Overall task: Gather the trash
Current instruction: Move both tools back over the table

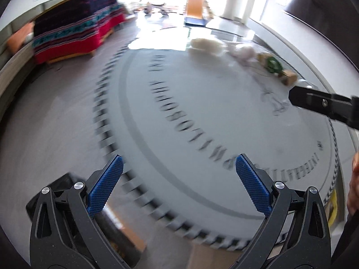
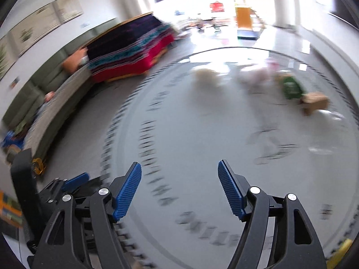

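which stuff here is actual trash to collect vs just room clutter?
Job:
crumpled white paper
pale wad
green-labelled packet
brown cardboard piece
left gripper, open, empty
right gripper, open, empty

Background:
round table
striped blanket
orange stand

The right gripper (image 2: pixel 179 190) is held open and empty above a round table (image 2: pixel 202 134). Blurred trash (image 2: pixel 291 87) is seen well ahead of it, to the right.

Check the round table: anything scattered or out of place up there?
Yes. Litter is strewn along the far side of the round table: a pale crumpled wad, a green packet and a small cardboard box lying askew. Motion blur hides finer detail. Both grippers are empty.
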`<state>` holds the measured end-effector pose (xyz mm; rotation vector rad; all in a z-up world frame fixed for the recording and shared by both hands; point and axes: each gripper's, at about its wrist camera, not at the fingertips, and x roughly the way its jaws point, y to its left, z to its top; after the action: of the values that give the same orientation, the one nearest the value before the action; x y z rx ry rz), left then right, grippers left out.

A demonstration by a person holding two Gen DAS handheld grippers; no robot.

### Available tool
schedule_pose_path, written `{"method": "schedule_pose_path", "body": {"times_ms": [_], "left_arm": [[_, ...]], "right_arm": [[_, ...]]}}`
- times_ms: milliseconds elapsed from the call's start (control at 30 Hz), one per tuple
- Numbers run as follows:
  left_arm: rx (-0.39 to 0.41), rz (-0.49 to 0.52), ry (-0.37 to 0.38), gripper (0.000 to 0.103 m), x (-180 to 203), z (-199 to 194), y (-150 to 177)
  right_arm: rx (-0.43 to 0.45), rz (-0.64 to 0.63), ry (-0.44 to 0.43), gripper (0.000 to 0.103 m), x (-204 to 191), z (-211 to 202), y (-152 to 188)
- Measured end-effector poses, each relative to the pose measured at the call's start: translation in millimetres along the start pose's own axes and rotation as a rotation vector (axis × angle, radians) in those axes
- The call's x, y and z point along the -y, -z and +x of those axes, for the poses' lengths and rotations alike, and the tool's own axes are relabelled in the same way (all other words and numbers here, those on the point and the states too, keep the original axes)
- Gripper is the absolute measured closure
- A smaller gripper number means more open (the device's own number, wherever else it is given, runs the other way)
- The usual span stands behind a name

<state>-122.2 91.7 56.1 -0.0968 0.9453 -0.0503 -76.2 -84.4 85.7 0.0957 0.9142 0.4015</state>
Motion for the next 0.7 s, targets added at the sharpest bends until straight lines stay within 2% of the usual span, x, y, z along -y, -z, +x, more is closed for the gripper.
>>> {"method": "schedule_pose_path", "body": {"times_ms": [333,500,700], "left_arm": [[-0.053,0.13,0.137,0.006,78,44,-30],[-0.086,0.153,0.185,0.006,98,59,-28],[-0.134,0.154,0.2,0.006,101,74,-22]], "right_arm": [[0.019,0.156,0.305,0.028,120,-19,1],[0.039,0.186,0.432,0.026,154,-18,-3],[-0.002,0.134,0.531,0.025,172,15,-17]]}}
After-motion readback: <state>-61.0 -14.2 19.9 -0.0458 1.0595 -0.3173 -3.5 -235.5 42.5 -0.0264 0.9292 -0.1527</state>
